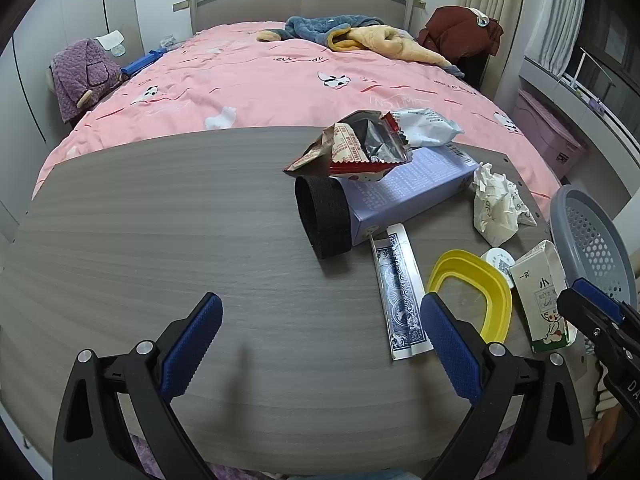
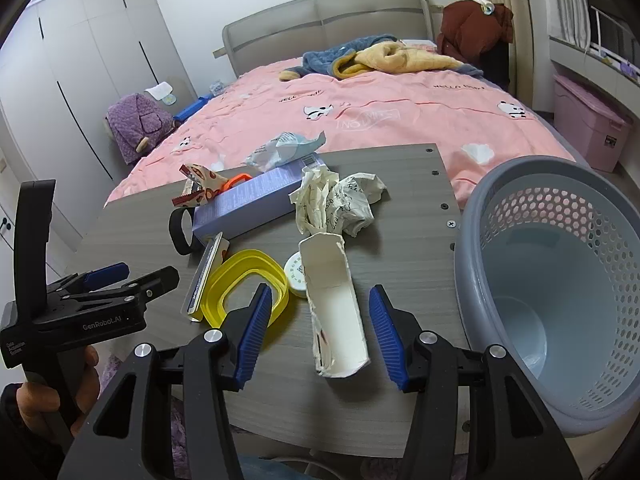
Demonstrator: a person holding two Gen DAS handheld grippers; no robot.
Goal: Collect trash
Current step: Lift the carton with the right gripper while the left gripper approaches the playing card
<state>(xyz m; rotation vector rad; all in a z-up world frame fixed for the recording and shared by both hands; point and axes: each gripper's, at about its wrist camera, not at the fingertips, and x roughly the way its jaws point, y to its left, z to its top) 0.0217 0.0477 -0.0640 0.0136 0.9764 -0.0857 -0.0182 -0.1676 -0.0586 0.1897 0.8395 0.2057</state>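
Note:
Trash lies on the grey wooden table (image 1: 140, 240). An opened white milk carton (image 2: 338, 308) lies between the open fingers of my right gripper (image 2: 324, 332); it also shows in the left wrist view (image 1: 544, 300). Crumpled white paper (image 2: 336, 200) (image 1: 498, 208) lies behind it. A torn red snack wrapper (image 1: 356, 148) and a white-blue wrapper (image 1: 428, 126) rest on a lavender box (image 1: 408, 192). The empty grey perforated basket (image 2: 560, 280) stands at the table's right edge. My left gripper (image 1: 320, 344) is open and empty over bare table.
A yellow plastic frame (image 2: 244, 284), a small white round jar (image 2: 296, 276), a blue playing-card box (image 1: 400, 300) and a black band loop (image 1: 320, 216) lie on the table. A pink bed (image 1: 280, 80) with clothes is behind. A pink bin (image 2: 588, 120) stands right.

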